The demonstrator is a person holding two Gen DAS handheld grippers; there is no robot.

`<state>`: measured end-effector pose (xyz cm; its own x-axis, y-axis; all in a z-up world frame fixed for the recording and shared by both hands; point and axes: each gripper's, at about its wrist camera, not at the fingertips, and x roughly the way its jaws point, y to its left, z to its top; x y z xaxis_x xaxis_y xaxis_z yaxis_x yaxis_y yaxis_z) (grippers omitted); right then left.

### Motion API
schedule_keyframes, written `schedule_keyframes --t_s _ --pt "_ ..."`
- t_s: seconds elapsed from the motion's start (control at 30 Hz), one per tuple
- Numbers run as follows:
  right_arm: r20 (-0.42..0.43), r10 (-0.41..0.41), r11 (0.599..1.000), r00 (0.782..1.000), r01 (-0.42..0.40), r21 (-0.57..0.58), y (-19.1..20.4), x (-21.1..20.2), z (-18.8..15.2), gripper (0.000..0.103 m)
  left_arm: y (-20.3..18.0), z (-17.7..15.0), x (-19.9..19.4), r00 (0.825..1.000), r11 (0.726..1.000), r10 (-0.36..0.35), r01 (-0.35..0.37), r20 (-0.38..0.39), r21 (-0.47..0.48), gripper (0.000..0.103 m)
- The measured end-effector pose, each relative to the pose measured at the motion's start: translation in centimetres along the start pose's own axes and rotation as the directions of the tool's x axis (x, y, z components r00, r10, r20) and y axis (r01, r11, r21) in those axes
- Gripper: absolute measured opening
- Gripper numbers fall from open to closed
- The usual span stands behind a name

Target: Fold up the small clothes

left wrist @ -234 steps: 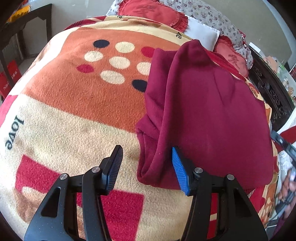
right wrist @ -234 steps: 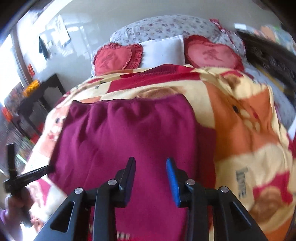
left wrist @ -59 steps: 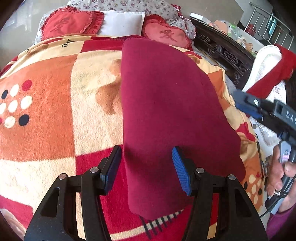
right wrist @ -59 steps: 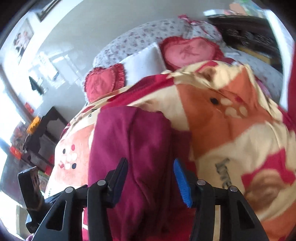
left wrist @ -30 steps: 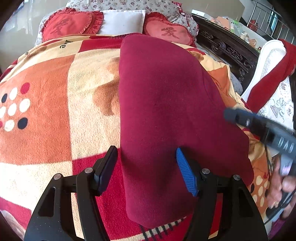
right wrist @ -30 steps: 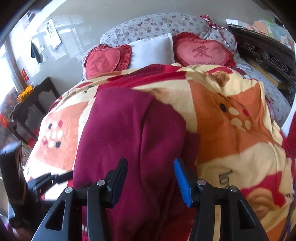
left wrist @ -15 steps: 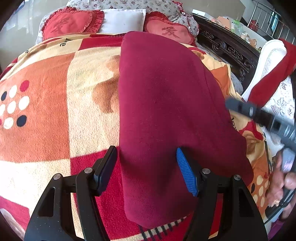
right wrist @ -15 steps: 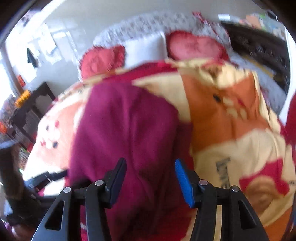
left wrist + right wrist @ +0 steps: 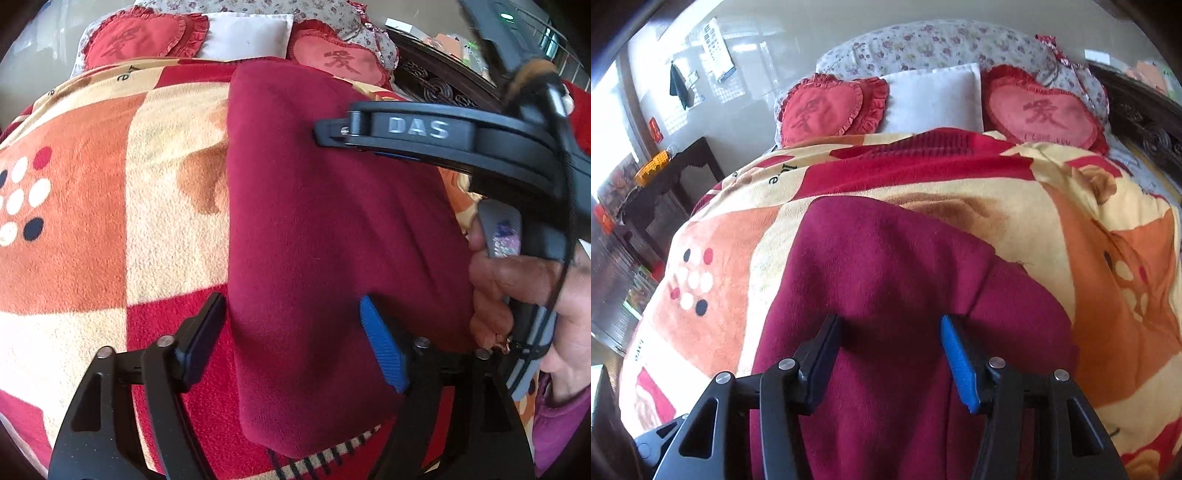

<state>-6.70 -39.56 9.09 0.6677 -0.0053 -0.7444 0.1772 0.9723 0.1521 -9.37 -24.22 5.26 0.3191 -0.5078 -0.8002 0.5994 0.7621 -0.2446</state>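
The maroon garment (image 9: 332,229) lies along the middle of the bed, folded into a long strip on the patterned blanket (image 9: 92,240), its near end towards me and its far end up by the pillows. My left gripper (image 9: 291,339) hovers over the near end, and its jaws have just been opening; they stand wide with cloth showing between them, the pads clear of it as far as I can see. My right gripper (image 9: 890,350) is about half open above the strip's right side, where a lower layer (image 9: 1027,306) sticks out past the top one; it holds nothing. From the left camera its black frame crosses high over the cloth.

The next fold, I judge, should bring the near end up to the far end. To do it well I would pinch both near corners through every layer, lift them together, and lay them down square so that the edges meet. That stray layer wants tucking first, though the right view is too steep for me to be sure how it lies.

The blanket is thick fleece and may drag on the cloth. Beyond it are two heart cushions (image 9: 827,110) and a white pillow (image 9: 934,99); a dark side table (image 9: 665,177) stands to the left.
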Motion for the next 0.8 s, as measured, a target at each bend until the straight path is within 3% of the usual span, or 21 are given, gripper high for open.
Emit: schedule_keyframes --t_s 0.1,0.23,0.33,0.43,0.57,0.63,0.8 --pt "0.003 -0.003 1.000 1.000 0.003 -0.023 0.0 -1.7 -0.6 0.053 0.3 -0.2 0.2 1.000 1.000 -0.020 0.020 -0.008 -0.020 0.080" --pt "0.020 -0.088 0.996 0.996 0.088 -0.031 -1.0 -5.6 -3.5 0.053 0.2 -0.3 -0.1 1.000 1.000 -0.017 0.017 -0.005 -0.010 0.080" --pt "-0.070 -0.139 0.990 0.988 0.141 0.028 -3.4 -5.2 -6.7 0.055 0.1 -0.6 0.1 1.000 1.000 -0.018 0.018 -0.003 -0.012 0.080" --pt "-0.060 -0.016 0.984 0.998 0.026 0.177 -6.2 -5.7 -8.4 0.063 0.2 -0.6 -0.6 0.998 0.998 -0.058 0.058 0.000 -0.034 0.080" --pt "0.024 0.053 0.964 0.998 -0.057 0.260 -8.4 -7.2 -8.4 0.075 0.7 0.9 -1.5 0.997 0.997 -0.076 0.077 0.033 -0.019 0.080" --pt "0.058 0.080 0.954 0.995 -0.094 0.284 -9.1 -7.0 -8.0 0.086 1.3 1.7 -1.2 0.993 0.993 -0.112 0.113 0.032 -0.032 0.080" --pt "0.029 0.215 0.901 0.976 -0.210 0.379 -10.7 -3.6 -7.7 0.090 2.5 3.2 1.1 0.974 0.969 -0.227 0.226 -0.006 -0.097 0.084"
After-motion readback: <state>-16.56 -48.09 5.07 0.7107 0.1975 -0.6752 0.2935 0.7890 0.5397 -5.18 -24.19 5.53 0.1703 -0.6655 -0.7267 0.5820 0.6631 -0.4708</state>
